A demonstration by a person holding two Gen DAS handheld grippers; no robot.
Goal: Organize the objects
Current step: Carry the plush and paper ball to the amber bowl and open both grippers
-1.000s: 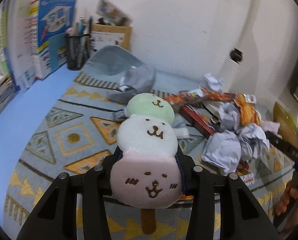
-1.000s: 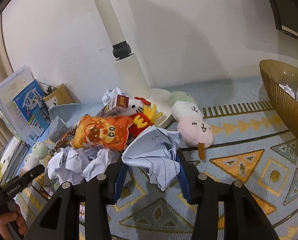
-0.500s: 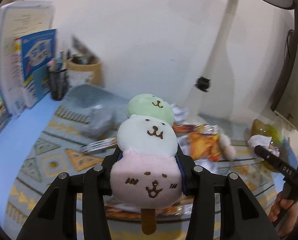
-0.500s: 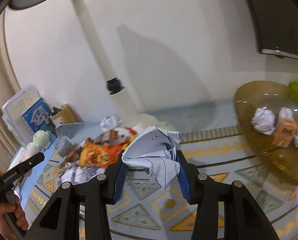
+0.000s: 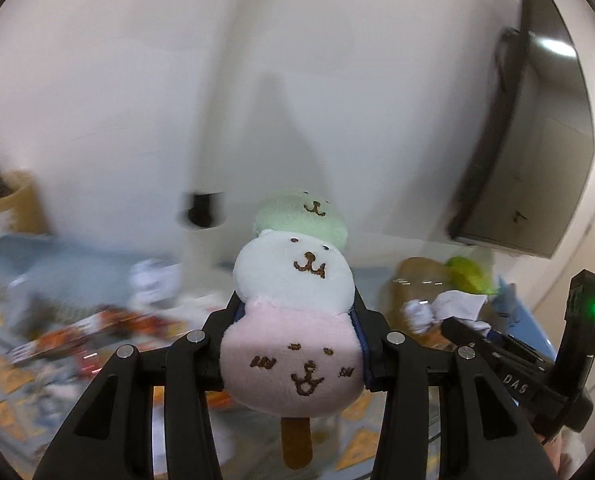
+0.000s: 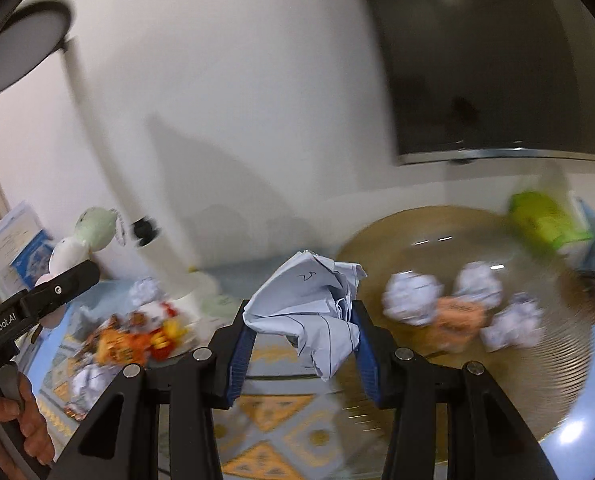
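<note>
My left gripper (image 5: 297, 344) is shut on a plush ice-cream stick (image 5: 293, 320) with green, white and pink bear faces and a brown stick below. It hangs in the air above the patterned mat. My right gripper (image 6: 303, 336) is shut on a crumpled sheet of white paper (image 6: 309, 300), held in front of a large golden bowl (image 6: 569, 340). Inside the bowl lie several paper balls (image 6: 413, 298) and an orange packet (image 6: 457, 316). In the right wrist view the left gripper's body (image 6: 37, 304) and the plush (image 6: 91, 232) show at the left edge.
A white lamp pole (image 6: 109, 152) and its base (image 6: 189, 292) stand by the wall. Snack packets and a red-yellow toy (image 6: 137, 338) lie in a pile beside it. A green bag (image 6: 545, 222) sits behind the bowl. A dark screen (image 5: 537, 140) hangs at the right.
Both grippers rose and swung to the right with their loads. The golden bowl now fills the right side of the right wrist view. The books and pen cup slid out of the left view.
</note>
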